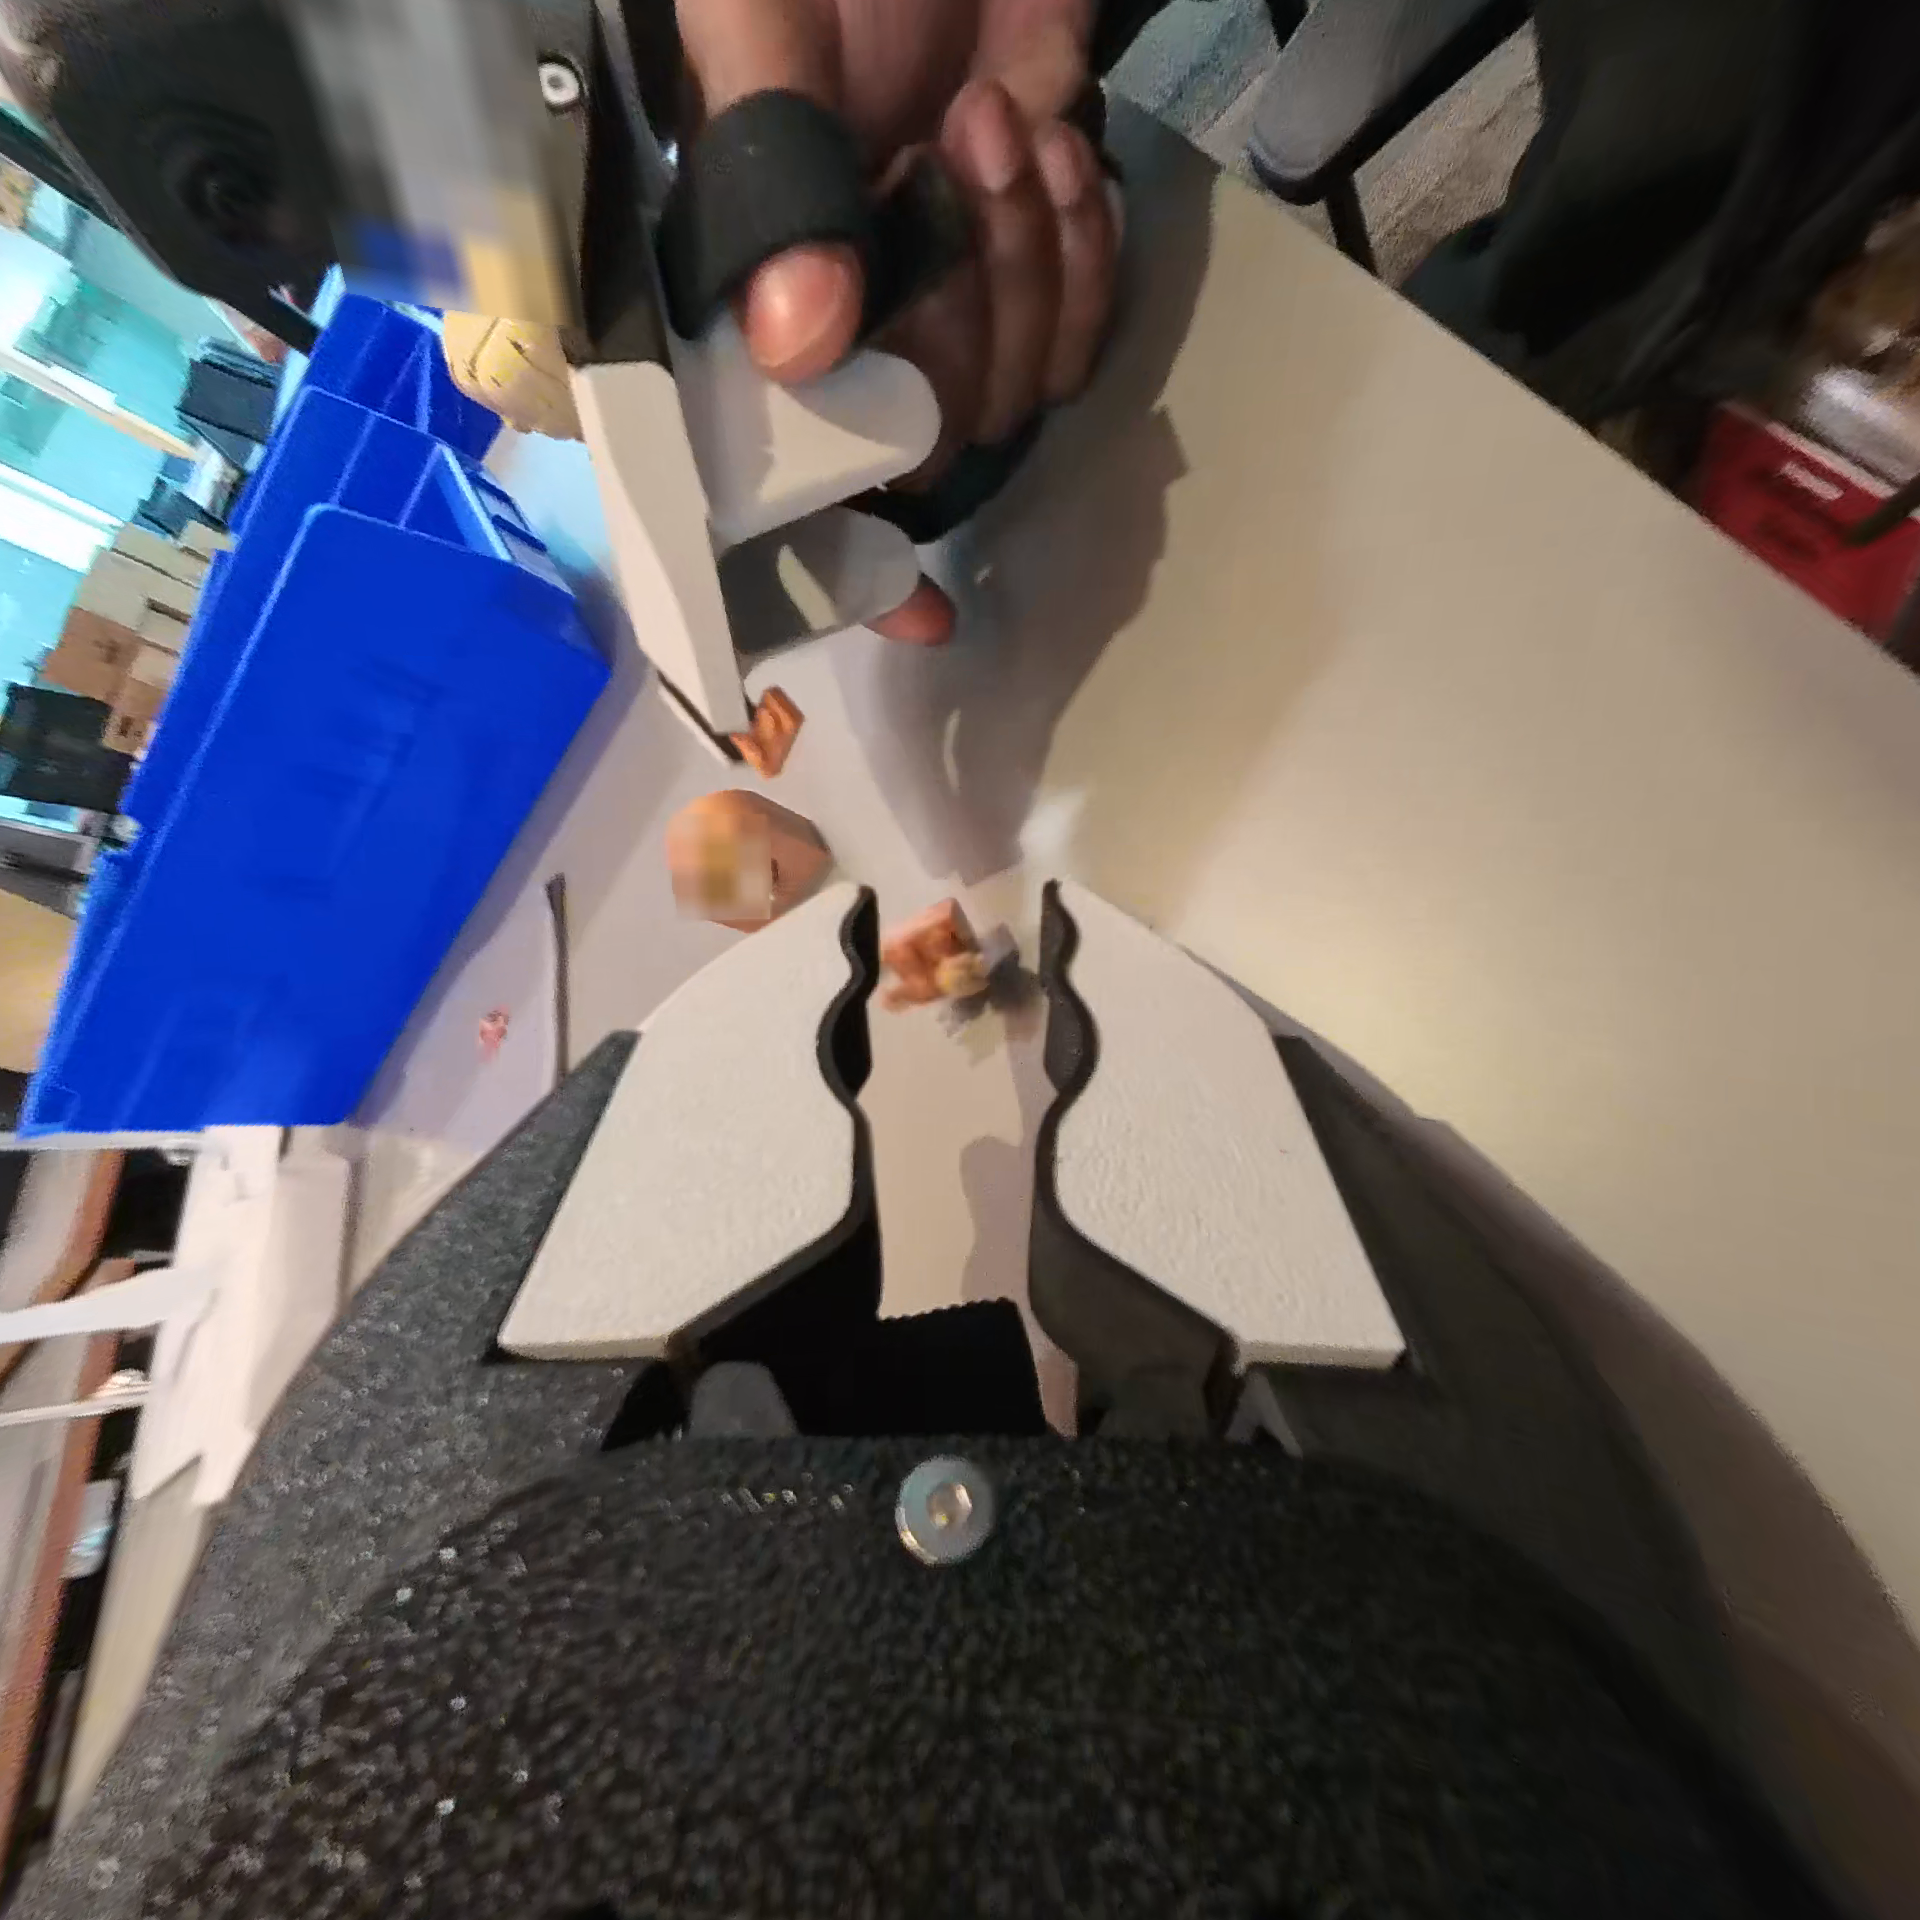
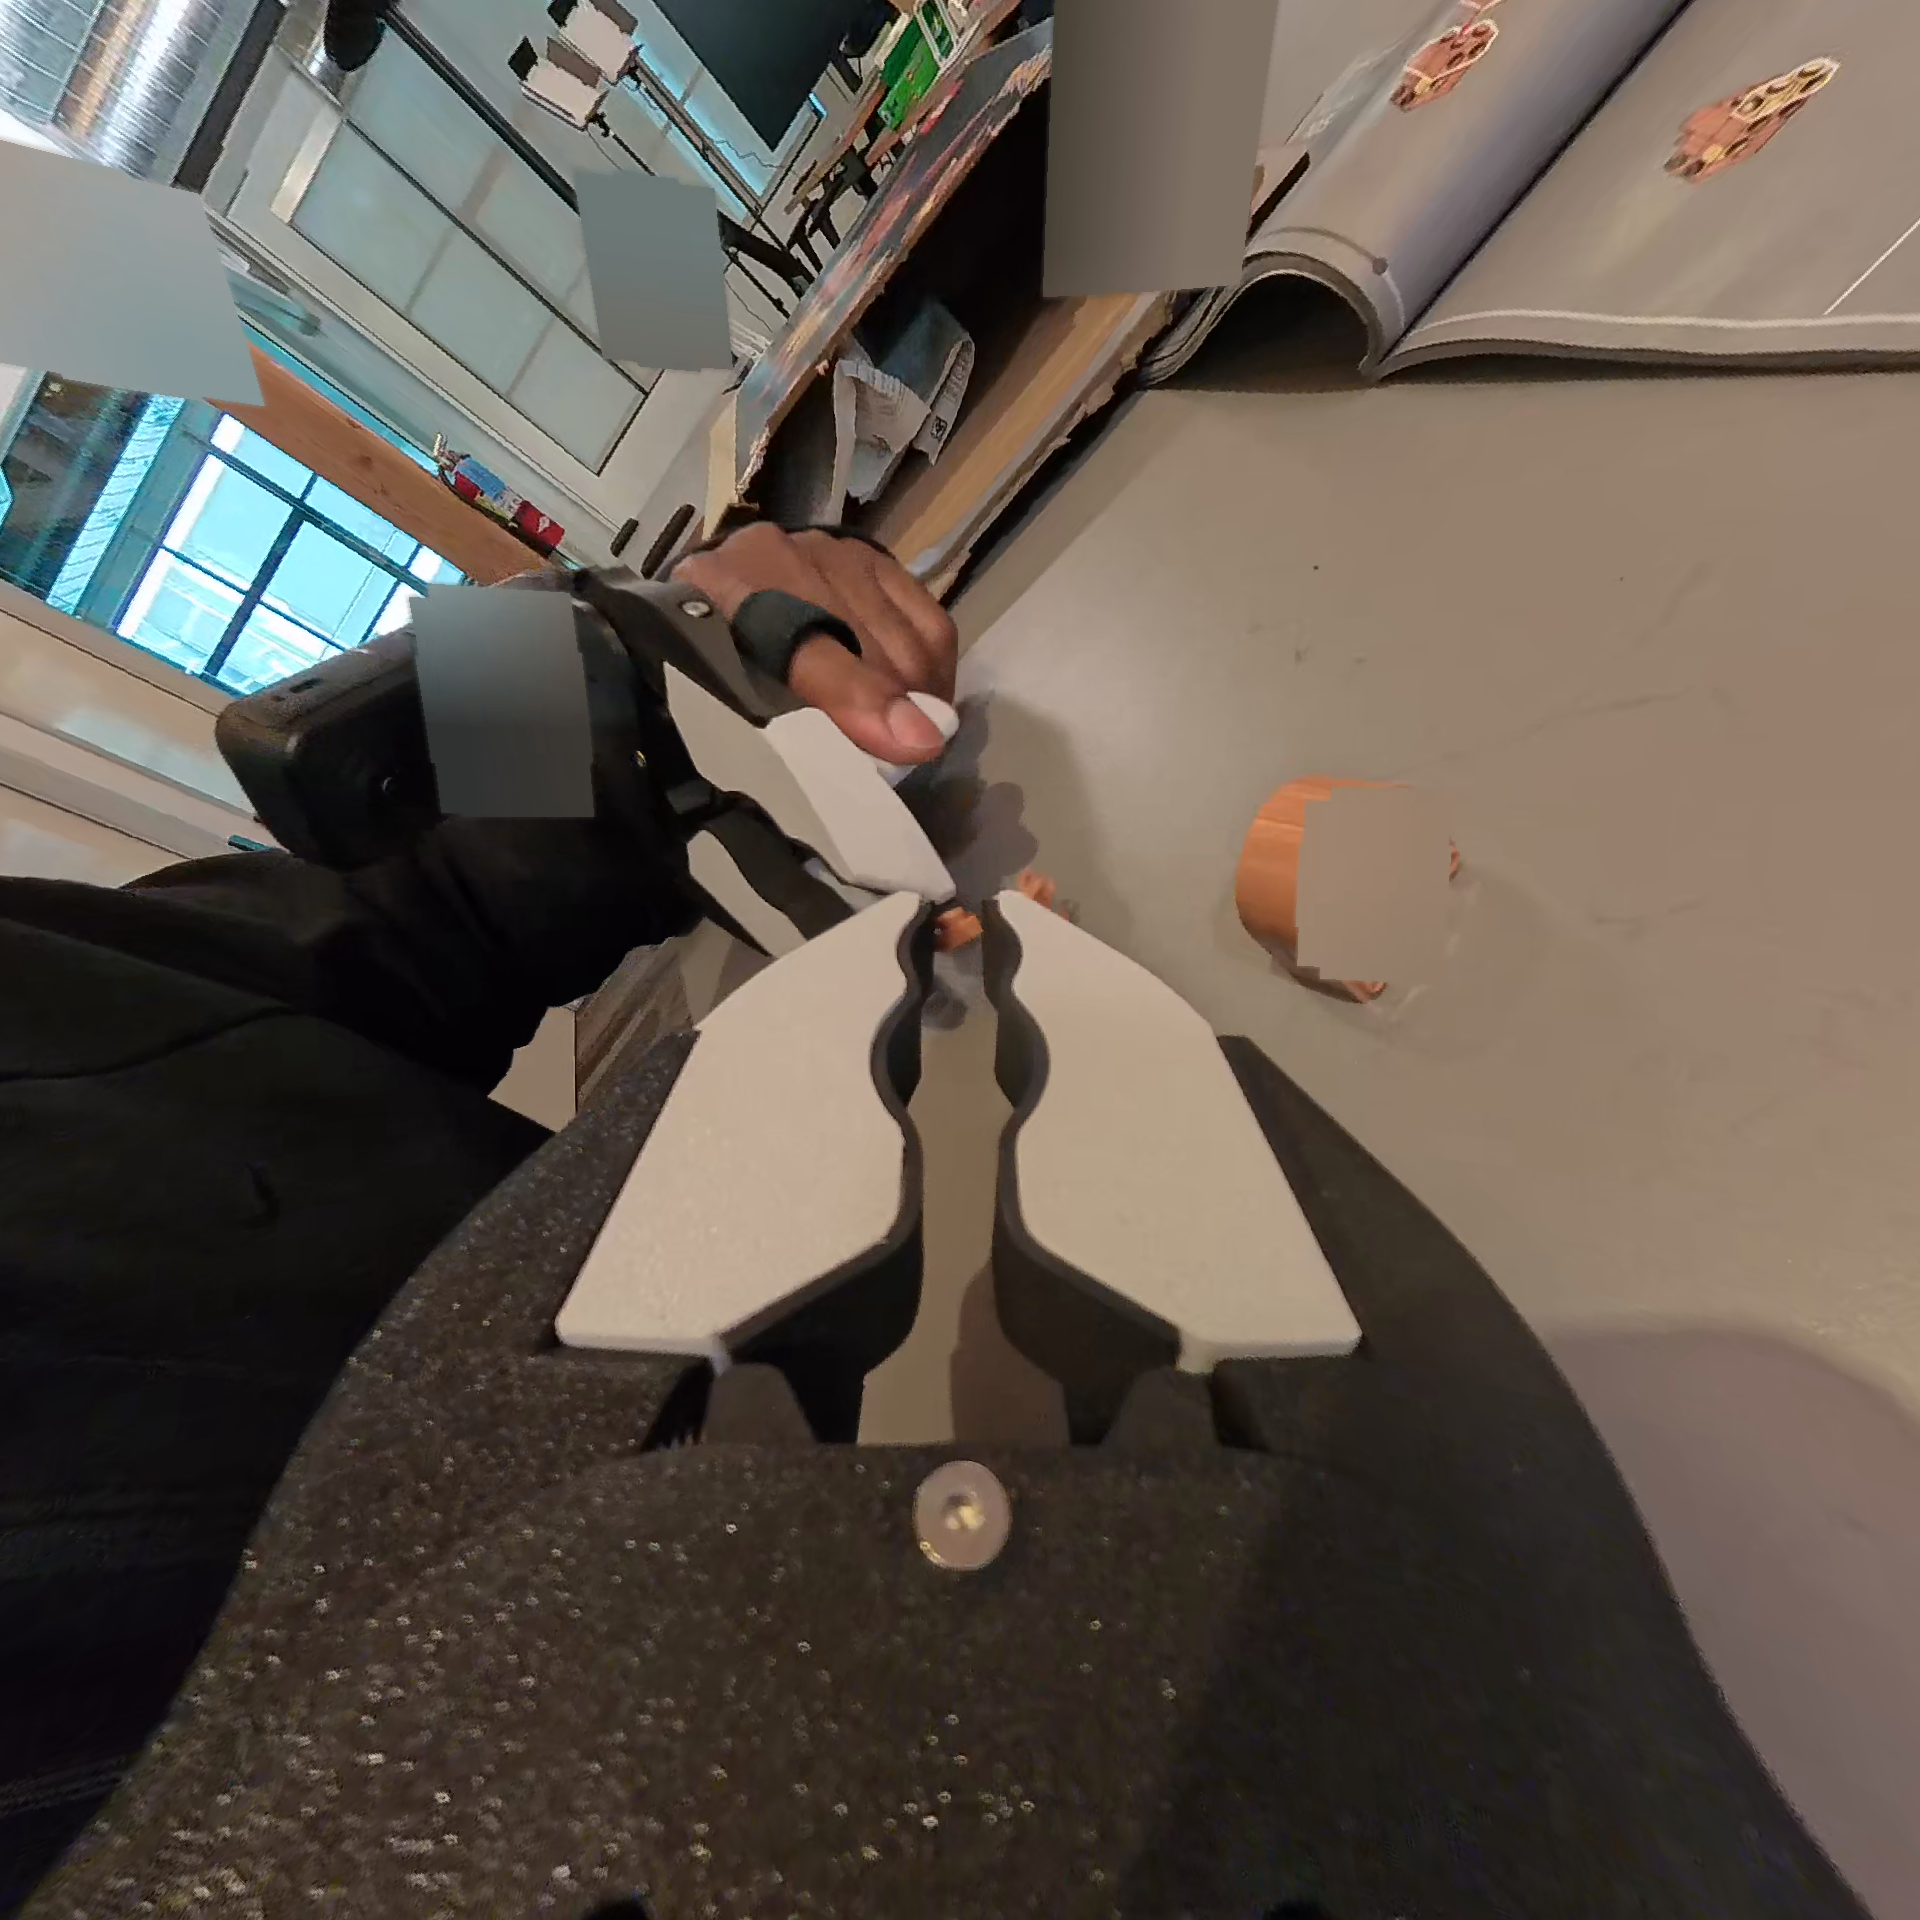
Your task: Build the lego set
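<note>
My left gripper (image 1: 961,914) is open. A small orange and grey brick piece (image 1: 940,961) lies blurred between its fingertips, with a gap to each pad. My right gripper (image 2: 961,920) is shut on a small orange brick (image 2: 961,925). In the left wrist view it shows farther off, with the orange brick (image 1: 771,732) at its tip, just above the table (image 1: 1455,831). One left finger (image 2: 862,821) reaches in close to the right fingertips. A round orange object (image 1: 727,842) partly under a mosaic patch lies near both grippers; it also shows in the right wrist view (image 2: 1273,873).
Blue bins (image 1: 343,779) stand along the table's left side. An open booklet (image 2: 1610,260) lies at the far end of the table. A cardboard box with bags (image 2: 894,416) stands beyond the table edge. A person's dark sleeve (image 2: 260,1039) is on the left. There is about 5 cm between the tips of the two grippers.
</note>
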`<state>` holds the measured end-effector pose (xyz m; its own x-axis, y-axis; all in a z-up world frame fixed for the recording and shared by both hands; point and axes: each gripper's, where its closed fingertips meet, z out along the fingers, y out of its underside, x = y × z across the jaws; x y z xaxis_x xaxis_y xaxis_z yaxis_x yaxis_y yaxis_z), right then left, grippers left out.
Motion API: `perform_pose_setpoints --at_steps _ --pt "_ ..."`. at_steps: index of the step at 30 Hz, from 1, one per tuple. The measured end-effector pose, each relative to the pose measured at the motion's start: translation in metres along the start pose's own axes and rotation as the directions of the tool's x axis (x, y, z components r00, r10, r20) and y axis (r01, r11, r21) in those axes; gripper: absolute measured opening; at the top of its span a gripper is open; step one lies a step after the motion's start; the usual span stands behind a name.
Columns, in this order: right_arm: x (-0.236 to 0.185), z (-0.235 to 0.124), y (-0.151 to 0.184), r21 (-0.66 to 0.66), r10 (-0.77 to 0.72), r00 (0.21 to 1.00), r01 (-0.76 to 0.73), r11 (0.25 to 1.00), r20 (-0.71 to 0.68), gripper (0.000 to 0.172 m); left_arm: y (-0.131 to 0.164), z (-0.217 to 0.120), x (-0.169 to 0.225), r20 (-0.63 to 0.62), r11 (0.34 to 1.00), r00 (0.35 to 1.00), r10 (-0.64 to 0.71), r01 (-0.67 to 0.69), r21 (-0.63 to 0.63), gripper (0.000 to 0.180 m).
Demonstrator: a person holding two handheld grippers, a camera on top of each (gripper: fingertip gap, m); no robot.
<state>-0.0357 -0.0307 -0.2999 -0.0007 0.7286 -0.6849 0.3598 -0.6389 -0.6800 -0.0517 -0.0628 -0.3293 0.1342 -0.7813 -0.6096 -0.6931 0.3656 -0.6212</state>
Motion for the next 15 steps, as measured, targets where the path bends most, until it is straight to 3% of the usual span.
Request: perform_pose_setpoints --at_steps 5,8,15 --pt "-0.001 0.000 0.000 -0.003 -0.004 1.000 0.004 1.000 0.006 0.008 0.009 -0.012 -0.012 0.012 0.979 0.979 -0.203 0.203 -0.015 0.022" --pt "-0.001 0.000 0.001 -0.003 -0.007 1.000 0.007 1.000 0.006 0.008 0.024 -0.010 -0.014 -0.072 0.927 0.926 -0.371 0.364 -0.095 0.025" --pt "0.000 -0.002 -0.001 0.012 0.000 1.000 0.000 1.000 -0.001 0.008 0.035 0.009 -0.008 -0.216 0.920 0.902 -0.374 0.333 -0.205 0.032"
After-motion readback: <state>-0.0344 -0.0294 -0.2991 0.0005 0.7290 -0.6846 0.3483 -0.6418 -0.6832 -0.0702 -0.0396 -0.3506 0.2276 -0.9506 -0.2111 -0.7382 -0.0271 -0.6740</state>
